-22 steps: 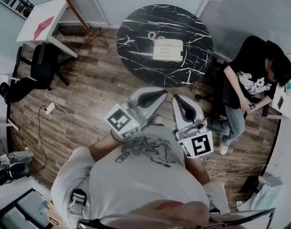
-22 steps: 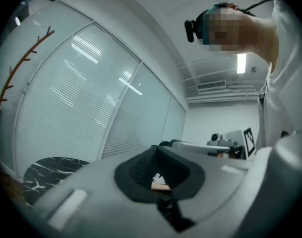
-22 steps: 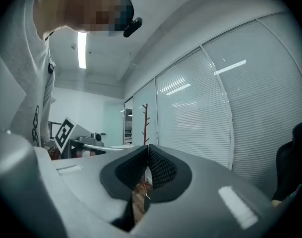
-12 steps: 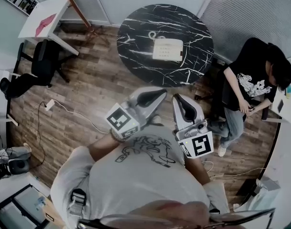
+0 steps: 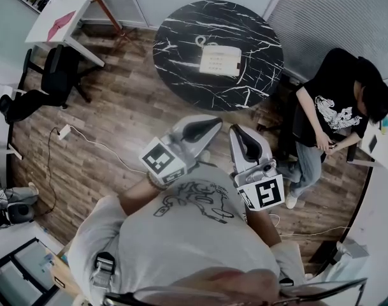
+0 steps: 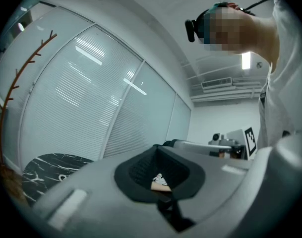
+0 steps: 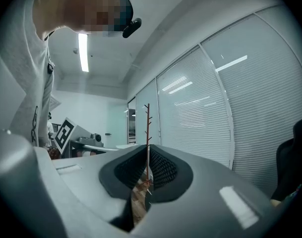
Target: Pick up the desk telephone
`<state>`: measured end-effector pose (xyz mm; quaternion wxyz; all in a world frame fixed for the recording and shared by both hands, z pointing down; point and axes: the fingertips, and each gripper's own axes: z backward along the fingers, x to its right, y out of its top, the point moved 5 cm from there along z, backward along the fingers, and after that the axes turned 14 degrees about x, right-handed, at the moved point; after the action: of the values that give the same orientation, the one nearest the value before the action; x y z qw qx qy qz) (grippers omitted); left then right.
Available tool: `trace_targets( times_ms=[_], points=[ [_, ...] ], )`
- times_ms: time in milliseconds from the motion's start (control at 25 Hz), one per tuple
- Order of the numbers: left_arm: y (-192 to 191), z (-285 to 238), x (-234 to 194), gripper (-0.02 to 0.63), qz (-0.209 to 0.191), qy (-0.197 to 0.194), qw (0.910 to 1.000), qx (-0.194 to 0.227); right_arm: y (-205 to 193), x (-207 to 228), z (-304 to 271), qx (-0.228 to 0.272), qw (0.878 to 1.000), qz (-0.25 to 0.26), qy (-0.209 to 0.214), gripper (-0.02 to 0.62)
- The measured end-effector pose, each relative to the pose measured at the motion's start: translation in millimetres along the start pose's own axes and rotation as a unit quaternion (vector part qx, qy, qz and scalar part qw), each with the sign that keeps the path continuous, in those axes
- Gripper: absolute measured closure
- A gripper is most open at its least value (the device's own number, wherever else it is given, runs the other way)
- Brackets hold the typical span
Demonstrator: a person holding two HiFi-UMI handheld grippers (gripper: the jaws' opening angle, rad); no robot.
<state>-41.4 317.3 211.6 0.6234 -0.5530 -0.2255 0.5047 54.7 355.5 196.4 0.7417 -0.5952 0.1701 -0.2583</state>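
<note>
The cream desk telephone [image 5: 220,60] lies on a round black marble table [image 5: 181,50] at the far side of the room. Both grippers are held level in front of the person's chest, well short of the table. The left gripper [image 5: 209,126] is shut with nothing in it, and its own view [image 6: 160,190] shows the jaws closed together with a slice of the table [image 6: 46,167] at the lower left. The right gripper [image 5: 237,134] is likewise shut and empty [image 7: 142,185]. Neither touches the telephone.
A person in a black shirt [image 5: 334,107] sits to the right of the table. A white desk [image 5: 57,24], a black office chair [image 5: 57,81] and a wooden coat stand [image 5: 104,8] stand at the upper left. Cables [image 5: 85,145] trail over the wooden floor.
The head view has shifted a little: table and telephone sit slightly higher in the picture. Both grippers keep their place before the chest and stay shut.
</note>
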Motion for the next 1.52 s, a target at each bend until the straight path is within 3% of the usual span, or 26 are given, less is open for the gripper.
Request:
trace_targets(
  times_ms=[400,720,1520],
  points=[
    [-6.4,-8.5,-3.1,0.603,-0.002,0.022,0.9997,0.002,-3.9,14.9,4.5,0.000,1.000,-0.009,0.008,0.574],
    [-11.2,-11.9,-29.5,0.603,0.002,0.028,0.9996,-0.001,-16.9,26.4,-17.9,-0.003,1.000,-0.012,0.011,0.574],
    [3.7,-72.4,-184.6,0.603,0.030,0.011,0.9995,0.000,-54.0,104.3,-156.8,-0.034,0.999,0.001,-0.001,0.574]
  ],
)
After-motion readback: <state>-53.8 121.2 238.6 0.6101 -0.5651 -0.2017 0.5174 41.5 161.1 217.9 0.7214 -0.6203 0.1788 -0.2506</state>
